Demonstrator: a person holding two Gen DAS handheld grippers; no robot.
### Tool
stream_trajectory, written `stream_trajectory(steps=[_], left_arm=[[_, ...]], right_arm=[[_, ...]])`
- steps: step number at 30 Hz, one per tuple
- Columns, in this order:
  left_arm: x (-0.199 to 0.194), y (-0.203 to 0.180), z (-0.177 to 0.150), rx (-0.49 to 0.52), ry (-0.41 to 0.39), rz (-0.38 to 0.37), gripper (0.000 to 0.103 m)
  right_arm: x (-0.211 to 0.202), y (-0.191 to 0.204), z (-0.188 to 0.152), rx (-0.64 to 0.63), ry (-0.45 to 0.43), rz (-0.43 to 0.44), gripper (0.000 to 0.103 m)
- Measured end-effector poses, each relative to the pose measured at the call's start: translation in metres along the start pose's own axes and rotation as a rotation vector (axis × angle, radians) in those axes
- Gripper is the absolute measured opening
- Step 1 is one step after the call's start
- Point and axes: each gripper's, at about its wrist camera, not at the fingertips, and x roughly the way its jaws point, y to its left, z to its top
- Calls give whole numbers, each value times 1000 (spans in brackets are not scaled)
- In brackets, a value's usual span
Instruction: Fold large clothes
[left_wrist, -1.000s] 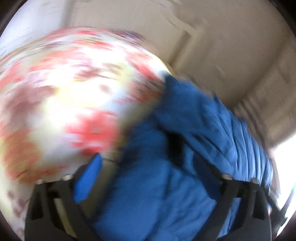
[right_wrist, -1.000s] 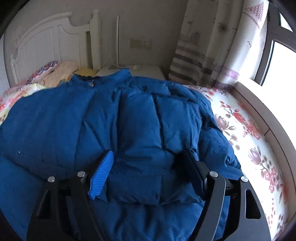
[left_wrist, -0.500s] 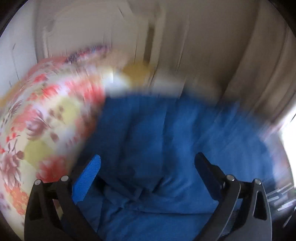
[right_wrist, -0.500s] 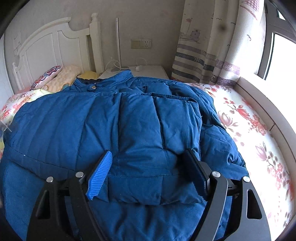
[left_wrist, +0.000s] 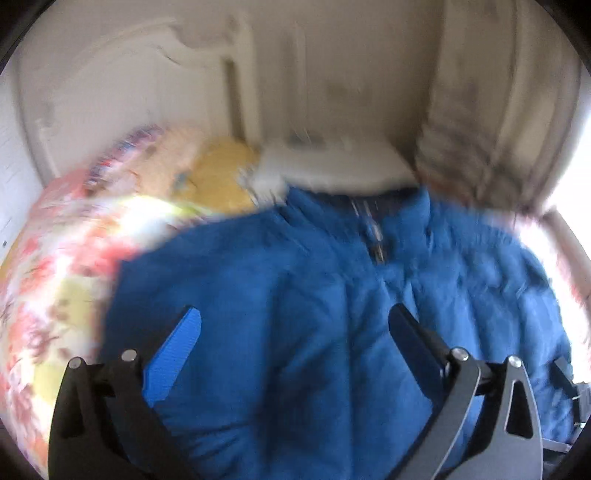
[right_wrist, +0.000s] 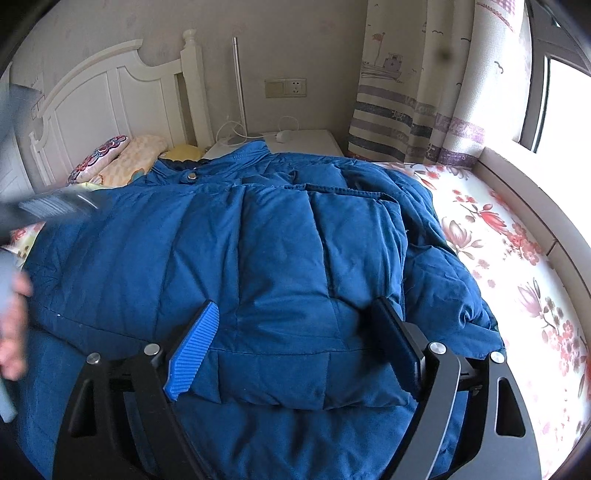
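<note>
A blue padded jacket (right_wrist: 280, 258) lies lengthwise on the bed (right_wrist: 517, 258), collar far. Right gripper (right_wrist: 291, 343) is nearest its folded sleeve; left gripper (left_wrist: 295, 332) too spread wide, empty.

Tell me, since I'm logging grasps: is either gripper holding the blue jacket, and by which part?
Nothing is held. The left gripper and right gripper are both open above the blue jacket.

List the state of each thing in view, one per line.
Blue jacket: spread on the bed, one panel folded over its middle, snap at the collar.
Left gripper: open, holding nothing.
Right gripper: open, over the folded panel.
Curtain: drawn aside.
Wall socket: nothing plugged in.
</note>
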Motion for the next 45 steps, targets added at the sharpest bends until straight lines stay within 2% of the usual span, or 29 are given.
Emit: stream_trajectory(steps=[1, 3, 4, 5, 7, 9, 10, 11, 13, 14, 15, 17, 19, 22, 23, 25, 26, 27, 28, 30, 33, 35, 37, 40, 42, 44, 45], left_arm=[[27, -14, -5, 62, 57, 24, 101], [28, -23, -9, 97, -6, 72, 101], [27, -25, -5, 83, 28, 85, 101], [23, -26, -1, 65, 40, 78, 100], [1, -27, 7, 21, -20, 28, 101], [-14, -32, 16, 25, -81, 14, 101], [-13, -37, 21, 41, -78, -5, 101], [-7, -43, 23, 56, -52, -22, 101], [28, -55, 20, 98, 72, -30, 101], [41, -53, 20, 102, 99, -42, 101], [42, -50, 18, 93, 62, -59, 101], [38, -49, 19, 90, 84, -69, 101], [23, -37, 23, 69, 64, -98, 101], [-2, 3, 34, -16, -52, -45, 101], [0, 20, 38, -53, -46, -18, 101], [19, 45, 42, -116, 32, 11, 101], [43, 62, 38, -146, 130, 10, 101], [60, 71, 33, -157, 186, -19, 101], [63, 80, 27, -158, 156, -81, 101], [53, 83, 24, -161, 115, -111, 101], [23, 84, 16, -189, 46, -95, 101], [-9, 84, 0, -191, -22, -112, 101], [-39, 81, -25, -160, -52, -83, 101], [-61, 76, -64, -102, -39, -6, 101], [-66, 76, -90, -67, -5, -10, 101], [-65, 74, -109, -16, 8, 11, 101], [-57, 72, -119, 16, 28, 48, 101]], right_arm=[[0, 0, 0, 0, -1, 4, 81], [-1, 0, 0, 2, -2, 7, 81], [-1, -1, -1, 4, -1, 9, 81], [-1, -1, 0, 5, 1, 11, 82], [0, 0, 0, 5, 5, 14, 83], [0, 0, 0, 2, 5, 12, 84], [0, 0, 0, 2, 5, 12, 84], [0, 0, 0, 3, 5, 13, 84], [0, 1, -1, 2, 4, 13, 84], [0, 0, 0, 1, 1, 15, 84], [-1, 1, 0, 0, 0, 14, 84], [0, 1, 0, -1, 3, 12, 85], [1, 1, 0, 1, 5, 15, 85], [1, 1, 0, 3, 5, 18, 85], [1, 1, 0, 2, 5, 16, 86], [1, 0, 0, 2, 5, 16, 86], [1, 0, 0, 2, 5, 18, 86], [1, 1, 0, 1, 4, 24, 86], [1, 1, 0, -2, 3, 27, 86], [2, 2, 0, -7, 6, 21, 86], [2, 1, 0, 0, 7, 27, 87], [2, 1, 0, 1, 7, 28, 87], [2, 1, 0, 1, 7, 29, 87], [2, 1, 0, 1, 6, 27, 87], [2, 2, 0, 1, 7, 27, 87], [2, 1, 0, 1, 7, 26, 87], [2, 2, 0, 1, 7, 26, 87]])
